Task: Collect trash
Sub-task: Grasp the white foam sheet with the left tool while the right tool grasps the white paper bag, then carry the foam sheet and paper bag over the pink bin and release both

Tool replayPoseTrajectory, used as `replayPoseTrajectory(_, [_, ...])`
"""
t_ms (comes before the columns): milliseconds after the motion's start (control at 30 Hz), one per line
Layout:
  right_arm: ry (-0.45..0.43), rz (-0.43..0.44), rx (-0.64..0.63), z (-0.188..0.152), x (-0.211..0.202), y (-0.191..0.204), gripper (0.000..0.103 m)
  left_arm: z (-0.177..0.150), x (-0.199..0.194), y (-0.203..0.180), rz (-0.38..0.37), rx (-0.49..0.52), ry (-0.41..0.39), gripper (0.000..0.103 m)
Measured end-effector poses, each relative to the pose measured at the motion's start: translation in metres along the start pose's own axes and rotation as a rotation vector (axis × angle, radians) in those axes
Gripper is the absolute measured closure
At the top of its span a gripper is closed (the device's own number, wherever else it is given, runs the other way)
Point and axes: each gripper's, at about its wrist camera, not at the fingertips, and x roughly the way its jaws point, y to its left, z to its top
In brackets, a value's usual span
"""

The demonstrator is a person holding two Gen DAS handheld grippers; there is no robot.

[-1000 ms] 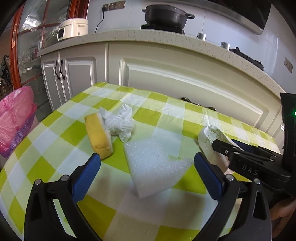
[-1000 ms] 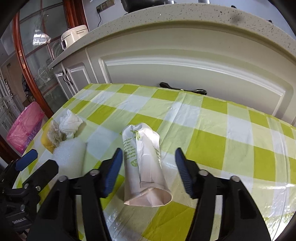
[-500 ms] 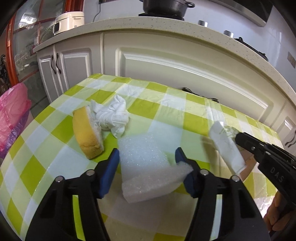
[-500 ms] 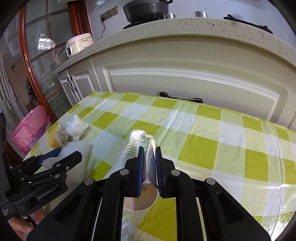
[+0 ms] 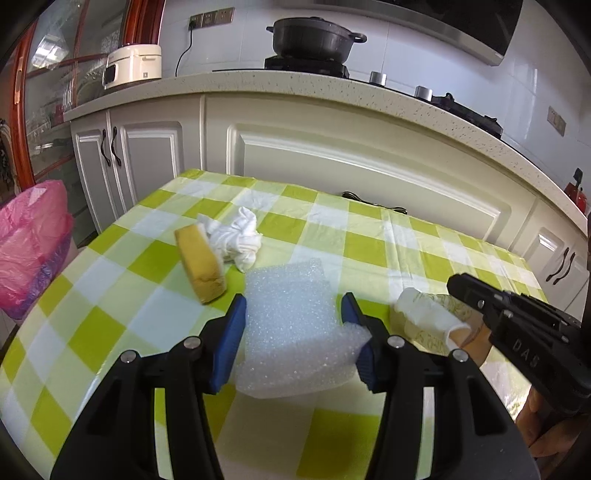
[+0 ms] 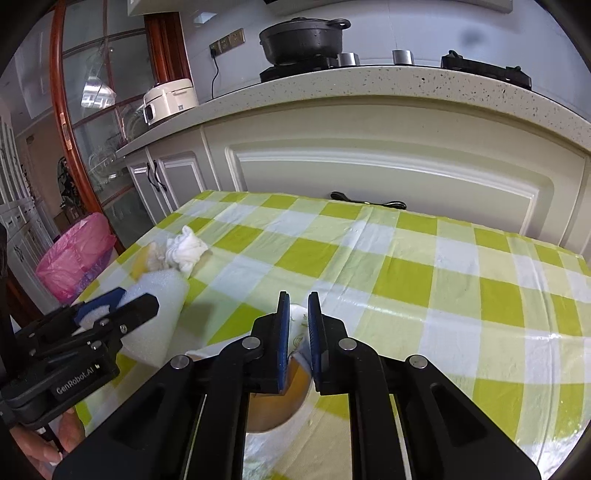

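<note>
My left gripper [image 5: 292, 308] is shut on a white foam sheet [image 5: 291, 325] and holds it just above the checked tablecloth [image 5: 110, 295]; its near corner is bent up. My right gripper [image 6: 296, 306] is shut on a crushed paper cup [image 6: 275, 402], whose open end faces the camera. The cup [image 5: 424, 317] and right gripper [image 5: 469, 291] also show in the left wrist view. A yellow sponge [image 5: 201, 264] and a crumpled white tissue [image 5: 238, 238] lie on the table to the left, touching each other. The foam [image 6: 162, 306] and tissue [image 6: 186, 251] show in the right wrist view.
A bin lined with a pink bag [image 5: 31, 247] stands on the floor left of the table, also in the right wrist view [image 6: 75, 254]. White kitchen cabinets [image 5: 332, 162] and a counter with a black pot [image 5: 312, 35] run behind the table. A black cable [image 6: 365, 201] lies at the table's far edge.
Both grippers closed from wide open: the left onto the foam sheet, the right onto the paper cup. Both have since lifted and pulled back a little with their loads.
</note>
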Motion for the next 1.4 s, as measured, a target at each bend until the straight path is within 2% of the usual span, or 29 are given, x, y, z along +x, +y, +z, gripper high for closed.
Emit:
replayPoseTrajectory(267, [0.061, -0.007, 0.085, -0.027, -0.005, 0.001, 0.089, -0.009, -0.028, 0.015, -0.010, 0.000, -0.025, 0.052])
replayPoseTrajectory(333, [0.069, -0.016, 0.093, -0.031, -0.006, 0.002, 0.086, -0.011, -0.032, 0.019, -0.015, -0.003, -0.025, 0.052])
replayPoseTrajectory(400, [0.064, -0.007, 0.121, -0.034, -0.010, 0.002, 0.074, -0.013, -0.036, 0.020, -0.016, -0.005, -0.029, 0.052])
replayPoseTrajectory(467, [0.057, -0.010, 0.137, -0.036, -0.015, 0.002, 0.049, -0.015, -0.040, 0.021, -0.019, -0.004, -0.037, 0.052])
replayPoseTrajectory(500, [0.054, -0.010, 0.141, -0.036, -0.018, 0.003, 0.048, -0.015, -0.043, 0.022, -0.021, -0.006, -0.039, 0.052])
replayPoseTrajectory(700, [0.046, 0.003, 0.120, -0.033, -0.024, 0.019, 0.048, -0.016, -0.055, 0.023, -0.028, -0.010, -0.065, 0.052])
replayPoseTrajectory(933, [0.094, -0.082, 0.105, -0.041, -0.002, 0.023, 0.047, -0.018, -0.067, 0.032, -0.015, -0.005, -0.087, 0.052])
replayPoseTrajectory(1033, [0.112, -0.079, 0.106, -0.044, 0.002, 0.021, 0.048, -0.020, -0.067, 0.038, -0.009, -0.011, -0.082, 0.052])
replayPoseTrajectory(1133, [0.116, -0.088, 0.080, -0.045, 0.002, 0.023, 0.073, -0.021, -0.063, 0.042, -0.010, -0.023, -0.071, 0.052])
replayPoseTrajectory(1267, [0.098, -0.082, 0.052, -0.045, -0.003, 0.030, 0.080, -0.022, -0.062, 0.041, -0.014, -0.020, -0.071, 0.052])
replayPoseTrajectory(1400, [0.070, -0.059, 0.040, -0.041, -0.012, 0.036, 0.080, -0.023, -0.064, 0.040, -0.015, -0.016, -0.077, 0.052])
